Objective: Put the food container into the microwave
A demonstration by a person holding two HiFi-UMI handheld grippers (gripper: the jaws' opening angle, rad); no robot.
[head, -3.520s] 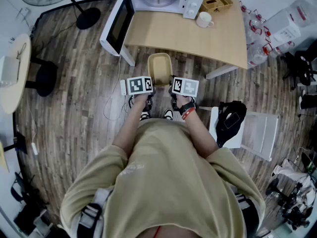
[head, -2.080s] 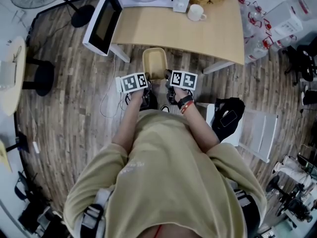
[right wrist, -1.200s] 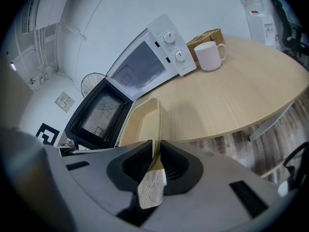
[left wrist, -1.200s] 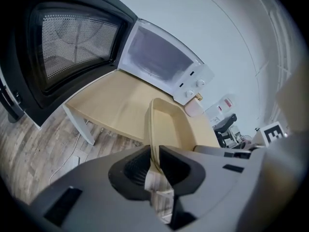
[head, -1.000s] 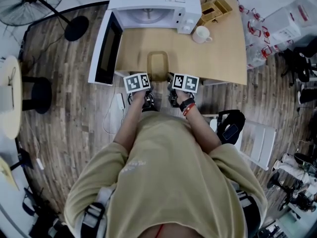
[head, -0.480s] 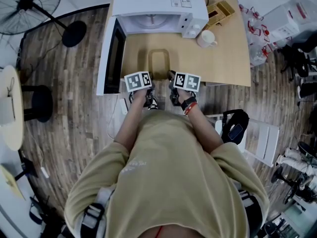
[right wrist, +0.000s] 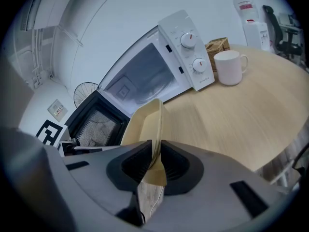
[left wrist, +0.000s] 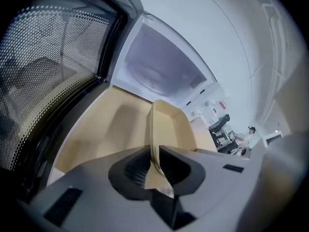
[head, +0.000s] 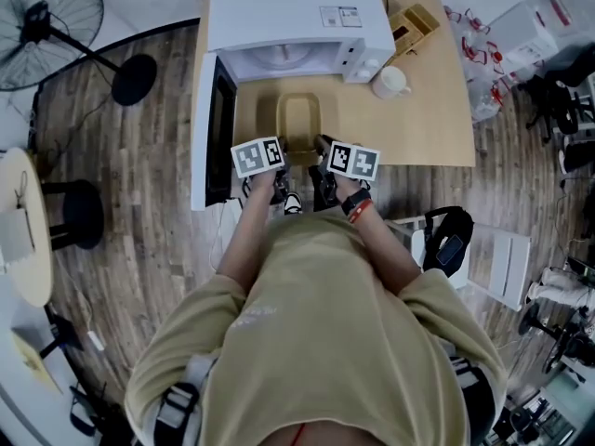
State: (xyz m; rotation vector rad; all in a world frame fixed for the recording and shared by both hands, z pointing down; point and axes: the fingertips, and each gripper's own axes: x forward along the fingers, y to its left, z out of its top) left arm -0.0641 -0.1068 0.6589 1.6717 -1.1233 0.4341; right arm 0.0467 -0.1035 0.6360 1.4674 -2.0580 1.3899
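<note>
A tan, empty food container [head: 298, 124] hangs over the wooden table [head: 423, 110], just in front of the white microwave [head: 288, 21]. The microwave's door [head: 213, 128] stands swung open to the left, showing the lit cavity [left wrist: 159, 69]. My left gripper [head: 276, 161] is shut on the container's near left rim [left wrist: 153, 144]. My right gripper [head: 325, 159] is shut on its near right rim [right wrist: 155, 129]. Both pinch the thin rim between their pads. The container is level and lies lengthwise toward the cavity [right wrist: 140, 76].
A white mug [head: 390, 82] and a small wooden organiser [head: 414, 24] stand on the table right of the microwave. A standing fan [head: 56, 17] is at far left, a round side table [head: 23, 230] lower left, and a white chair with a black bag [head: 446, 240] to my right.
I have walked up to the table carrying the container in both grippers. It has gone from over the floor to over the tabletop, close to the open microwave.
</note>
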